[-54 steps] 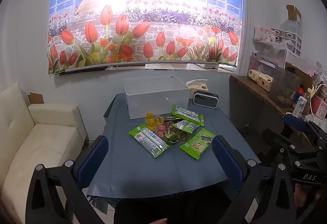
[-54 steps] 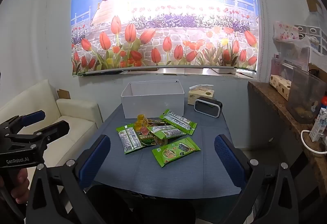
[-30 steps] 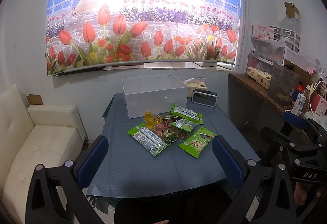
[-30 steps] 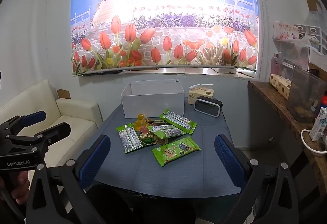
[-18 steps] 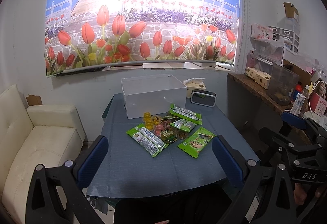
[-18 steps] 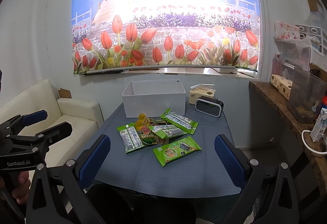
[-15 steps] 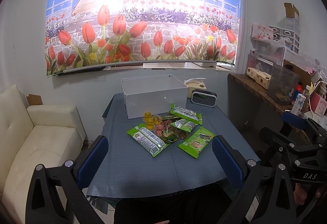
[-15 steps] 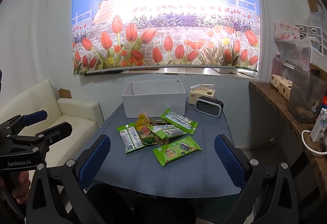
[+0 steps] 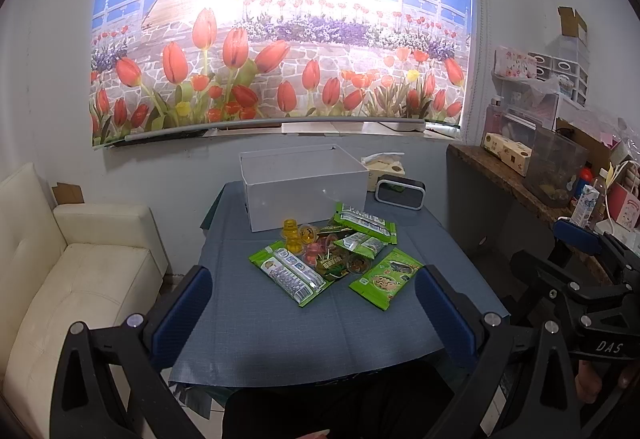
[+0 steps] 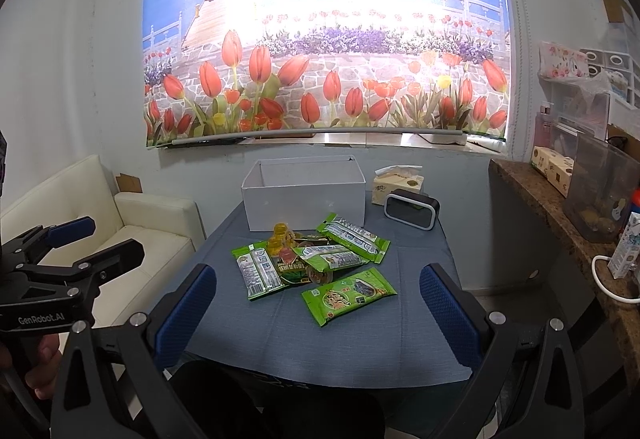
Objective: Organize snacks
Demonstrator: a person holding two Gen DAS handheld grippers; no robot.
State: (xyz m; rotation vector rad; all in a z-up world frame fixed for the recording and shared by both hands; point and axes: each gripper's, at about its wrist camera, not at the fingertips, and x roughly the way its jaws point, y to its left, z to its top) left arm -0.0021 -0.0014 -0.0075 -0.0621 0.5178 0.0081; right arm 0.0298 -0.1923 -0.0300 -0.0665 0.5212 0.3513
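A pile of snacks lies mid-table on a blue-grey cloth (image 9: 280, 327): several green packets (image 9: 289, 273) (image 10: 347, 295) and yellow and red jelly cups (image 9: 293, 235) (image 10: 280, 235). Behind them stands an open white box (image 9: 306, 195) (image 10: 304, 195). My left gripper (image 9: 312, 307) is open and empty, held back from the table's near edge; it also shows at the left of the right wrist view (image 10: 92, 239). My right gripper (image 10: 318, 303) is open and empty, also short of the table; it also shows in the left wrist view (image 9: 556, 247).
A tissue box (image 10: 398, 185) and a black clock (image 10: 412, 209) stand at the back right of the table. A white sofa (image 9: 76, 279) is on the left. A cluttered wooden counter (image 9: 520, 179) runs along the right wall. A tulip mural (image 9: 280, 39) hangs behind.
Both grippers have only drifted slightly; nothing was taken hold of and the snacks have not moved.
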